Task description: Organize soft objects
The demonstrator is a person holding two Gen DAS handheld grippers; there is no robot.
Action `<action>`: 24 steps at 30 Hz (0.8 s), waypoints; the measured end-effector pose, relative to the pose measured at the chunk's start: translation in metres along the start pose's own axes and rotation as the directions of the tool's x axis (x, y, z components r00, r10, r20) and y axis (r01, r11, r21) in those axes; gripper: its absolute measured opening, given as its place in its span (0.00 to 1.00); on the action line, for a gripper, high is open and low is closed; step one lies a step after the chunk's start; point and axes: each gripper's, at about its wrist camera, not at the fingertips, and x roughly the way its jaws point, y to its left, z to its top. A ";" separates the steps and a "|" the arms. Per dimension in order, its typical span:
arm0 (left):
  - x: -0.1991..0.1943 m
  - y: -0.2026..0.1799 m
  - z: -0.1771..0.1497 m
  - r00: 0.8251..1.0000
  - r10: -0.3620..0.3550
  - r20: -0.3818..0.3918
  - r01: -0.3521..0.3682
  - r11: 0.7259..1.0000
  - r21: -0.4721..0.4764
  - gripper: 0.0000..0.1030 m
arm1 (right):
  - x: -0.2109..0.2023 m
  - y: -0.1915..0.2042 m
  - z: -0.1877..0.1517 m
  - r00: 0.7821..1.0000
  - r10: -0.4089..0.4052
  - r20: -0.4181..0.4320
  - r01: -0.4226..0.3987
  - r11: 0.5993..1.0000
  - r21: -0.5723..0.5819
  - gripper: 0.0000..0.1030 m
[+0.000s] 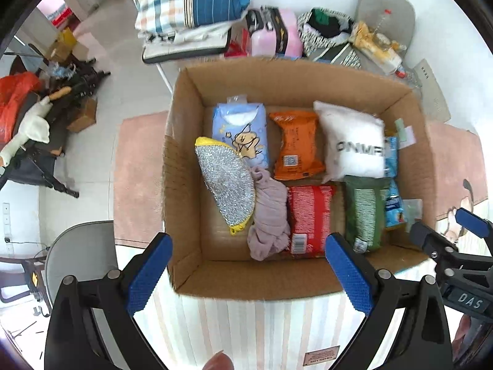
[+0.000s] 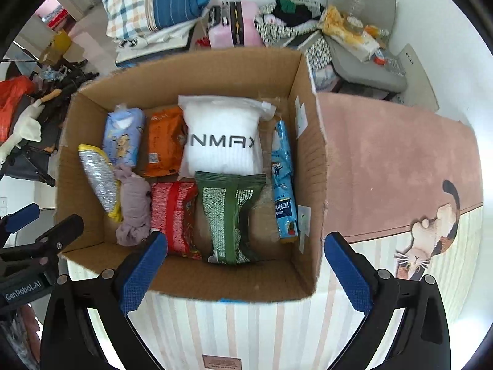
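Both the left tool (image 1: 246, 268) and right tool (image 2: 245, 265) are hanging wide and empty over the cardboard box (image 1: 185, 141); the silver scrubber (image 1: 226, 185), leaning at the box's left wall, is risking toppling.

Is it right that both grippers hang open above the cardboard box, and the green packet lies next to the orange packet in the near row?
Not quite. In the right wrist view the green packet lies in the near row beside the red packet; the orange packet is in the far row. Both grippers do hang open above the cardboard box.
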 end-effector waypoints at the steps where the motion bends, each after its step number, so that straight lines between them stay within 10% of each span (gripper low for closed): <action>1: -0.008 -0.002 -0.003 1.000 -0.001 0.022 0.001 1.000 0.002 0.98 | -0.008 0.000 -0.004 1.000 0.002 0.017 -0.002 1.000 -0.004 1.00; 13: -0.112 -0.014 -0.064 0.973 0.004 0.231 -0.005 1.000 0.005 0.98 | -0.108 -0.006 -0.065 0.981 0.038 0.190 -0.035 0.999 -0.019 1.00; 24: -0.220 -0.015 -0.140 0.915 0.023 0.404 -0.019 1.000 -0.013 0.98 | -0.221 -0.012 -0.148 0.937 0.061 0.343 -0.056 0.998 -0.025 1.00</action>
